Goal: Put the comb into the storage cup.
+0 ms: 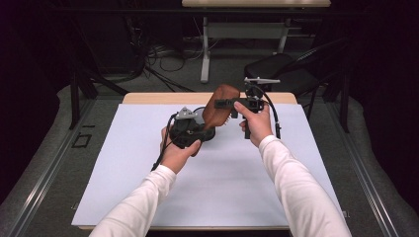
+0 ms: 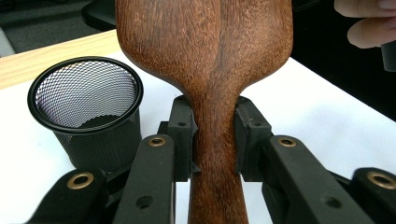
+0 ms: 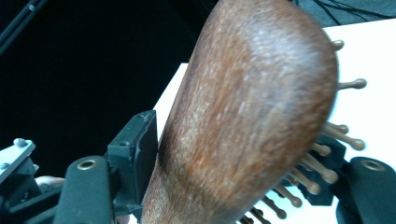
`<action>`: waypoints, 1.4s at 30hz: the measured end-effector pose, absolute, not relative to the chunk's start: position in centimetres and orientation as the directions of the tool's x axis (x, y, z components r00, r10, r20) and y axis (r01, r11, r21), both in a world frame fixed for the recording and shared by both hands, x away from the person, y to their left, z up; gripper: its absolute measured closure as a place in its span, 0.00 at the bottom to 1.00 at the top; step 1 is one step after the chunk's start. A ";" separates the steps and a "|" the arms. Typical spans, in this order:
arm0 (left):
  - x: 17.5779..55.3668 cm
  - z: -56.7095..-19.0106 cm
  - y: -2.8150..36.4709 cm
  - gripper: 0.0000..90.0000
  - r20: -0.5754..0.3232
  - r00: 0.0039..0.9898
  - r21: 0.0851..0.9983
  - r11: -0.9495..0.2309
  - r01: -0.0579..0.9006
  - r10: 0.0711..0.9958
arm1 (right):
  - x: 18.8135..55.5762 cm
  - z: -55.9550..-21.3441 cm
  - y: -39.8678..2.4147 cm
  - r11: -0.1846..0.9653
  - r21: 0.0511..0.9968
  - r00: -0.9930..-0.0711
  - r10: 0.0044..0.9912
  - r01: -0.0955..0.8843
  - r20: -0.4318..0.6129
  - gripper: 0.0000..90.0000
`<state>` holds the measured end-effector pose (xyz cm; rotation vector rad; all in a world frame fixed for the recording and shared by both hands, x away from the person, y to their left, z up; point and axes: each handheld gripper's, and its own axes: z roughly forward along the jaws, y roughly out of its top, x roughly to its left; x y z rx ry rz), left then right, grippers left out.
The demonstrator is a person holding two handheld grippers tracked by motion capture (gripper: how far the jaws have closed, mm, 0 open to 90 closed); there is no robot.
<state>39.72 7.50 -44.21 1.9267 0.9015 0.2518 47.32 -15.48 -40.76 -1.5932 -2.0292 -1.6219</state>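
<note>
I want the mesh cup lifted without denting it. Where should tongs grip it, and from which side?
Grip the mesh cup by its stiff rolled rim, coming down from above: it stands upright with its mouth open, so one pad can go inside, one outside.

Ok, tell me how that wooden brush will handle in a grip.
The brush looks like solid wood, so probably stiff. Its smooth rounded back may slip on the pads. The pins are thin, so squeezing them could bend them.
</note>
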 end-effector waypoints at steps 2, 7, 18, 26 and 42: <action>39.7 -44.2 7.5 0.80 -0.189 0.706 0.832 -0.270 0.484 0.683 | 47.3 -40.8 -15.5 -0.112 0.658 -0.452 0.641 0.745 0.620 0.36; 39.7 -44.4 7.5 0.80 -0.185 0.703 0.833 -0.270 0.483 0.686 | 47.3 -40.8 -15.5 -0.117 0.659 -0.456 0.633 0.743 0.626 0.38; 39.8 -45.0 7.4 0.80 -0.177 0.704 0.827 -0.284 0.485 0.687 | 47.3 -41.1 -15.8 -0.114 0.655 -0.459 0.624 0.747 0.632 0.41; 39.9 -45.4 7.3 0.80 -0.170 0.707 0.825 -0.293 0.483 0.687 | 47.2 -41.1 -16.0 -0.122 0.659 -0.470 0.606 0.742 0.641 0.45; 40.0 -45.7 7.4 0.80 -0.158 0.706 0.825 -0.300 0.479 0.691 | 47.0 -41.0 -16.2 -0.153 0.647 -0.473 0.561 0.747 0.679 0.51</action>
